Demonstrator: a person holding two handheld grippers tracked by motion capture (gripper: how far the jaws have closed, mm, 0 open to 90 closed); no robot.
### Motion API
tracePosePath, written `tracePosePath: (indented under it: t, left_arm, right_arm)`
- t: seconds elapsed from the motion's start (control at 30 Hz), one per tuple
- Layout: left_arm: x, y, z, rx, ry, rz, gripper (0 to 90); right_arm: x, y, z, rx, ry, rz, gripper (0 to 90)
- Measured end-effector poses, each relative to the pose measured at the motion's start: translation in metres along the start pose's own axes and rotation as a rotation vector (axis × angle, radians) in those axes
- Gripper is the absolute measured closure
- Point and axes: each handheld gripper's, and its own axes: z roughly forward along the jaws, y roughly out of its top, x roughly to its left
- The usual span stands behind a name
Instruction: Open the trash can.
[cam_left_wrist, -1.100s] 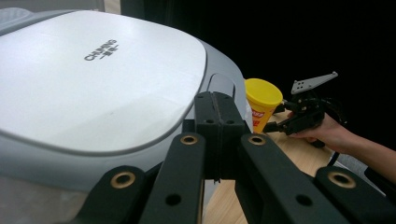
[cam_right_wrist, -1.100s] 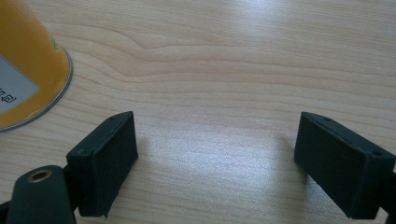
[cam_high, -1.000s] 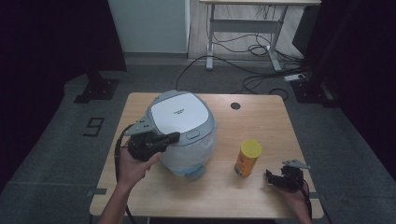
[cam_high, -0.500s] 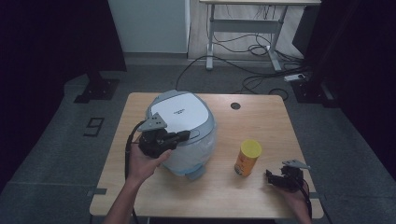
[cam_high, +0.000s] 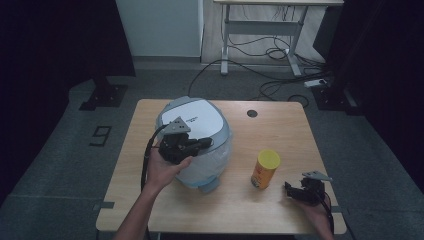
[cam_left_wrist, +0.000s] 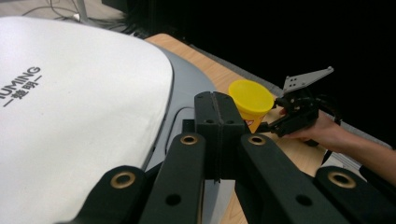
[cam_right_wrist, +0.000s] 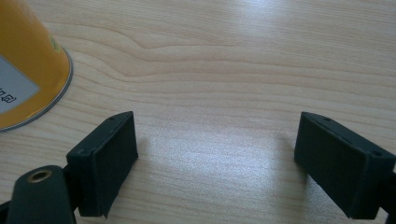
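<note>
A rice cooker (cam_high: 195, 120) with a white lid (cam_left_wrist: 70, 116) and a grey rim stands left of the table's middle. My left gripper (cam_high: 205, 143) hovers over the cooker's near front, pointing right, jaws pressed together with nothing between them (cam_left_wrist: 216, 107). Whether its tips touch the grey rim I cannot tell. A yellow can (cam_high: 265, 168) with a yellow cap (cam_left_wrist: 250, 100) stands upright to the cooker's right. My right gripper (cam_high: 295, 192) rests low at the near right corner, open (cam_right_wrist: 217, 135), over bare wood. The can's base (cam_right_wrist: 23, 70) lies just left of its left pad.
The wooden table (cam_high: 280, 125) has a round cable hole (cam_high: 252, 113) at the back right. Behind the table, on the floor, are a desk frame (cam_high: 260, 40) and loose cables (cam_high: 265, 55). Dark curtains hang on both sides.
My left hand has carried its shut gripper to the right, from the cooker's left side to over its front. The right gripper and the can have stayed put.
</note>
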Motion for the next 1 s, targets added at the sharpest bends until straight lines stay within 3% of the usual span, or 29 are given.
tracePosePath:
  t: [1.0]
  left_arm:
    - [0.0041,-0.0022,0.0042,0.004,-0.035,-0.034,90.0]
  right_arm:
    - [0.0003,-0.0004,-0.0001,-0.001,0.004,-0.004,12.6]
